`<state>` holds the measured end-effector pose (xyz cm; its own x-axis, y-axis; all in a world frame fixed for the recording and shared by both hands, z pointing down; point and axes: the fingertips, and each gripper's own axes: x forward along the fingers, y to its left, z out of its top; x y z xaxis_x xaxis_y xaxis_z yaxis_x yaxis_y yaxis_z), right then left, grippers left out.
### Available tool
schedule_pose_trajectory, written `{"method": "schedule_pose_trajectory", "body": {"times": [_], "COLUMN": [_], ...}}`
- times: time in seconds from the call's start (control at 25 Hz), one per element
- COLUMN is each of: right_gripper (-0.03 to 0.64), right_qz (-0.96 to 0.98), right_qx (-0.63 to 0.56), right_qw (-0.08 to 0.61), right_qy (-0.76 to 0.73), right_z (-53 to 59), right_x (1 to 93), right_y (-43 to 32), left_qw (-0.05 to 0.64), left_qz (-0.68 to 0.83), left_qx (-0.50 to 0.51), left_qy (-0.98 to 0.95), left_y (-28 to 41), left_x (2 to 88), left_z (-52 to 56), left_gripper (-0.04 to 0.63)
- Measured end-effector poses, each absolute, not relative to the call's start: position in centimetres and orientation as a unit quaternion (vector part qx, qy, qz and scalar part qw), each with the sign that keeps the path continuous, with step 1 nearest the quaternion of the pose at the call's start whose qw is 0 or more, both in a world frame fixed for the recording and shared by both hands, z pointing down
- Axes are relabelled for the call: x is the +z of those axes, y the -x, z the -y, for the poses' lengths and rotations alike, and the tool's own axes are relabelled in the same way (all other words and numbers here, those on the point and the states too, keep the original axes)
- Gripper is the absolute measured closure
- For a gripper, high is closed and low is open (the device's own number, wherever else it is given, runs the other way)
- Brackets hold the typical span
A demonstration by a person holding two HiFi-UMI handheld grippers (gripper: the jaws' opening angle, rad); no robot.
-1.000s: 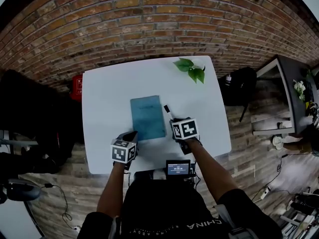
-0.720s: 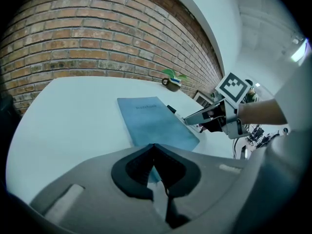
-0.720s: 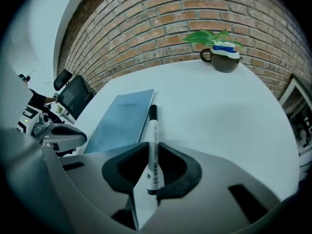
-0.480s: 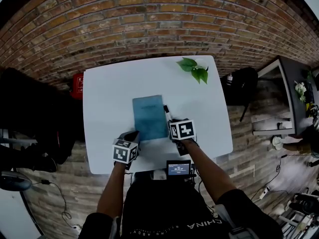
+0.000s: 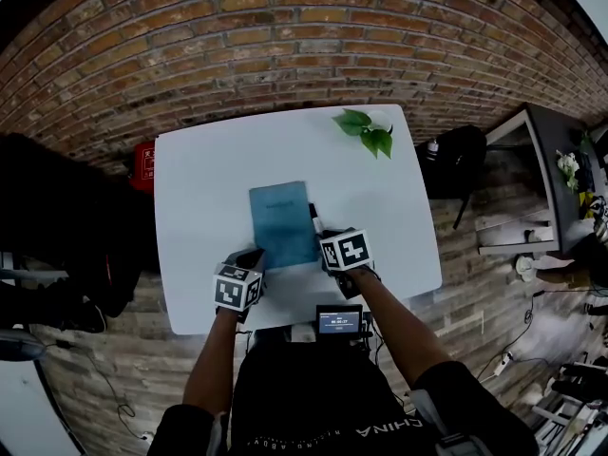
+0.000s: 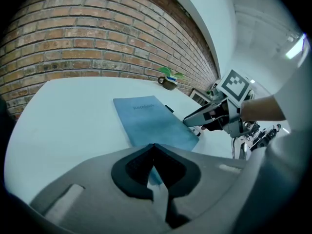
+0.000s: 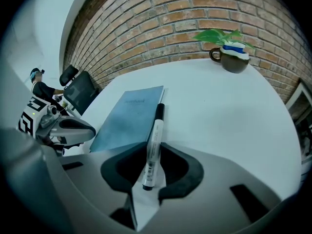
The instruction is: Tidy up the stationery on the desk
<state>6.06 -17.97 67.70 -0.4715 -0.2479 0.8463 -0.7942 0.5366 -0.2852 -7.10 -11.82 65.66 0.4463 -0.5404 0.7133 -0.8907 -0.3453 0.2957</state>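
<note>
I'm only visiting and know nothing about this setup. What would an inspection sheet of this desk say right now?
Surface: white table, mostly bare.
Job's things: blue notebook lying flat and closed; marker lying along its right edge.
Clutter: potted plant at the far right corner.
Tongs: left tongs shut at the notebook's near corner; right tongs have just been opening, with the marker between them.
Cables: one cable trailing on the floor to the right.
Surroundings: brick wall, wooden floor.
</note>
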Motion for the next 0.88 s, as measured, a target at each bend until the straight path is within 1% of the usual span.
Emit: {"method": "schedule_pose_trajectory", "body": {"times": [0.4, 0.88], "right_gripper": [0.523, 0.528], "right_qz": [0.808, 0.815], "right_qx": [0.347, 0.331], "right_qw": [0.378, 0.370], "right_qy": [-0.291, -0.299], "right_z": [16.5, 16.4], "right_x": [66.8, 66.6], "right_y": [-5.7, -7.1], "left_qw": [0.341, 0.334], "left_qz": [0.457, 0.454], "left_qx": [0.259, 0.263], "left_qy": [-0.780, -0.783], "left_y": [7.1, 6.3], "left_x": [65.6, 65.5], "left_z": [11.4, 11.0], "left_gripper": [0.584, 0.584]}}
